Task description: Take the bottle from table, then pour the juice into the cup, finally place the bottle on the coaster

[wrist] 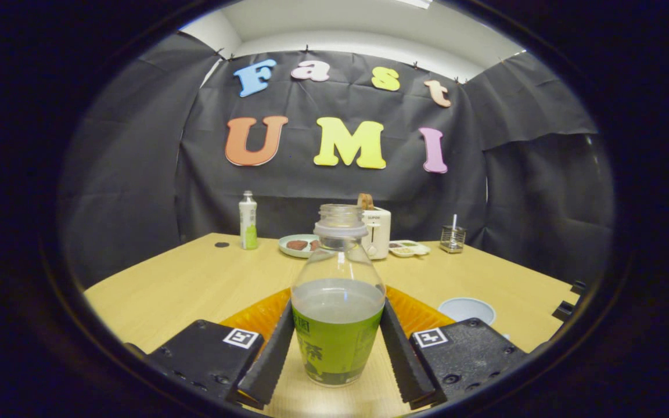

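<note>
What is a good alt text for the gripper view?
The tool is shut on an uncapped bottle of liquid, upright over an orange coaster. A pale cup stands on the wooden table nearby.

The clear glossy plastic bottle carries a matt green paper-like label. The pale wood-grain table has a smooth, low-sheen finish. The ribbed orange translucent coaster appears glossy.

The bottle hides most of the orange coaster.
</note>
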The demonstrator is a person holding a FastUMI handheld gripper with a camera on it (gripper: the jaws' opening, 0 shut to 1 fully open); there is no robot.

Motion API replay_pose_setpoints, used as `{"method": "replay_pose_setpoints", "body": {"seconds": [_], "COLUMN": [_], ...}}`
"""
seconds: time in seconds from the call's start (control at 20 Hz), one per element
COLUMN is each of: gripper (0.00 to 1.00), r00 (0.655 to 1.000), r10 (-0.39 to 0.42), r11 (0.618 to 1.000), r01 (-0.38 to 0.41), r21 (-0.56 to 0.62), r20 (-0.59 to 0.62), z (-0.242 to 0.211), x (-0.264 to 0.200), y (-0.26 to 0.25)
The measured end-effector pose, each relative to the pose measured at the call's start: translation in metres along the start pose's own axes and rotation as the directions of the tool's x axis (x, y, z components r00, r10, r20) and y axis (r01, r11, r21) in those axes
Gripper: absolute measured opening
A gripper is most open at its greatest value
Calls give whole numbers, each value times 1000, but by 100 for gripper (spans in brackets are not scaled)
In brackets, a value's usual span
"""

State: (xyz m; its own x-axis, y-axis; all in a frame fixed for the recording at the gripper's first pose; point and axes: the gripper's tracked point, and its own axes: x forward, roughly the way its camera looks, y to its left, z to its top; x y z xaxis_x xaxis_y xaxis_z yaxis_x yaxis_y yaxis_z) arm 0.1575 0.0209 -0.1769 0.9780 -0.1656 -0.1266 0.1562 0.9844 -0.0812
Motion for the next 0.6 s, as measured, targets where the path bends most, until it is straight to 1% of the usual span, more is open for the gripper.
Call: {"method": "replay_pose_setpoints", "body": {"seconds": [0.2, 0.35, 0.45, 0.6], "gripper": [82, 82, 82, 81], "r00": [1000, 1000, 999, 996], "r10": [22, 25, 53, 89], "r11": [999, 991, 976, 942], "r01": [-22, -25, -53, -88], "r21": [50, 134, 211, 325], "r20": [-1, -1, 5, 13], "z": [24, 51, 66, 82], "x": [-10, -15, -18, -24], "y": [6, 5, 8, 9]}}
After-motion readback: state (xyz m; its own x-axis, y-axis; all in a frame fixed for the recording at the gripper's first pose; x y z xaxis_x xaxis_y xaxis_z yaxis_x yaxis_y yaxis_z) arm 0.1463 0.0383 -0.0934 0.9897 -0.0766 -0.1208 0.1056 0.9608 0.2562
